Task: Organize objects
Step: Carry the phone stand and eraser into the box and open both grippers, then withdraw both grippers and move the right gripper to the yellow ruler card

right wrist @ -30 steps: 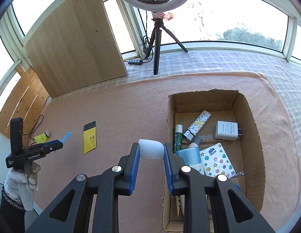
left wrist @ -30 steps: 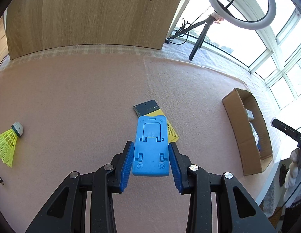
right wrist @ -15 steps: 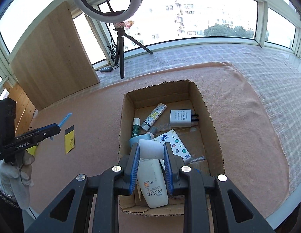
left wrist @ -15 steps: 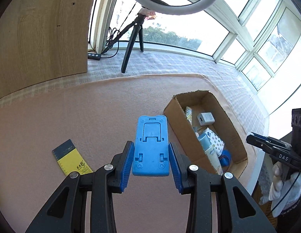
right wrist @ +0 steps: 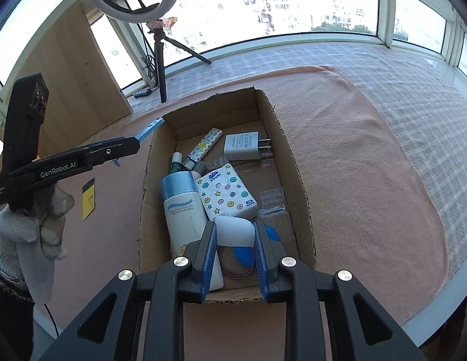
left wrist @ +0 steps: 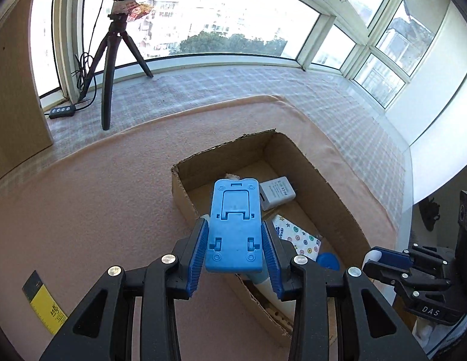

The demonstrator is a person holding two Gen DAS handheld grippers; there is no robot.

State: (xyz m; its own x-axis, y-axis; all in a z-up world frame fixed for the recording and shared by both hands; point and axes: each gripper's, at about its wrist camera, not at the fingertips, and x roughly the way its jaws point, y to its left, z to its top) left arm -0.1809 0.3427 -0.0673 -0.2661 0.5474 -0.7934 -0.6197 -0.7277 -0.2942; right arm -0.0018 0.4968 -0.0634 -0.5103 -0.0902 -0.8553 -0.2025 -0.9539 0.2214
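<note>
right wrist view: the right gripper [right wrist: 235, 233] clamps a white block [right wrist: 234, 231] above the cardboard box [right wrist: 296, 180] – lower it into the gap beside the tissue pack [right wrist: 226, 192]. the left gripper [left wrist: 235, 242] grips a blue phone stand [left wrist: 235, 225] – bring it over the box before releasing.

Blue plastic phone stand [left wrist: 234, 225]: folded flat, flap side showing, clamped at its lower sides, held in the air at the near left corner of the box.

White sponge-like block [right wrist: 234, 231]: rounded top, pinched at both sides over the box's near end.

Cardboard box [right wrist: 296, 174]: open-topped, on pink cloth; holds white lotion bottle [right wrist: 180, 207], star-patterned tissue pack [right wrist: 226, 194], white charger plug [right wrist: 242, 146], patterned tube [right wrist: 208, 144], blue round lid [right wrist: 242, 252].
</note>
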